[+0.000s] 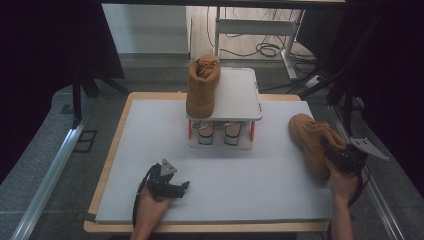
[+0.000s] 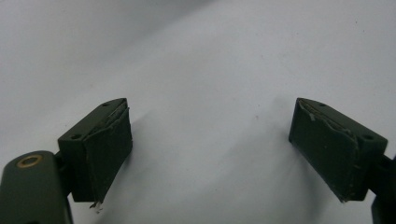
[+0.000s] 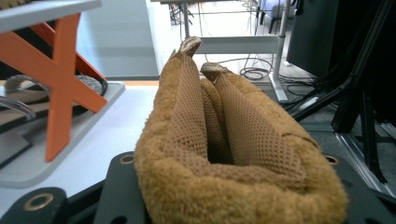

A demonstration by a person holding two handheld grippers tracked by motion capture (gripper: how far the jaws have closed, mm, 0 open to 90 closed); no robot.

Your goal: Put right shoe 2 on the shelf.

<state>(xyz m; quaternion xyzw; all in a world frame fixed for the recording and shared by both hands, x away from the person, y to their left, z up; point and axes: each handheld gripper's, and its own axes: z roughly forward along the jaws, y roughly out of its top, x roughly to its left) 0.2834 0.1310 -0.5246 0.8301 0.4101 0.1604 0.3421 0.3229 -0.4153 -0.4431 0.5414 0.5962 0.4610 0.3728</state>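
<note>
A tan boot [image 1: 311, 137] lies on the white table top [image 1: 220, 175] at the right, toe pointing away. My right gripper [image 1: 341, 159] is at its heel end. In the right gripper view the boot's padded collar [image 3: 224, 121] sits squeezed between the two black jaws, so that gripper [image 3: 233, 191] is shut on it. A second tan boot [image 1: 202, 85] stands upright on the left of a small white rack's top shelf [image 1: 240, 95]. My left gripper [image 1: 169, 184] rests near the table's front edge. It is open [image 2: 210, 149], with bare table between its pads [image 2: 107, 149].
A pair of sandals [image 1: 215, 132] sits on the rack's lower shelf, between orange supports [image 3: 60, 84]. Beyond the table are a desk frame and cables [image 1: 265, 47] on the floor. Dark stands and curtains flank both sides. The table's right edge [image 1: 325, 200] is close to the held boot.
</note>
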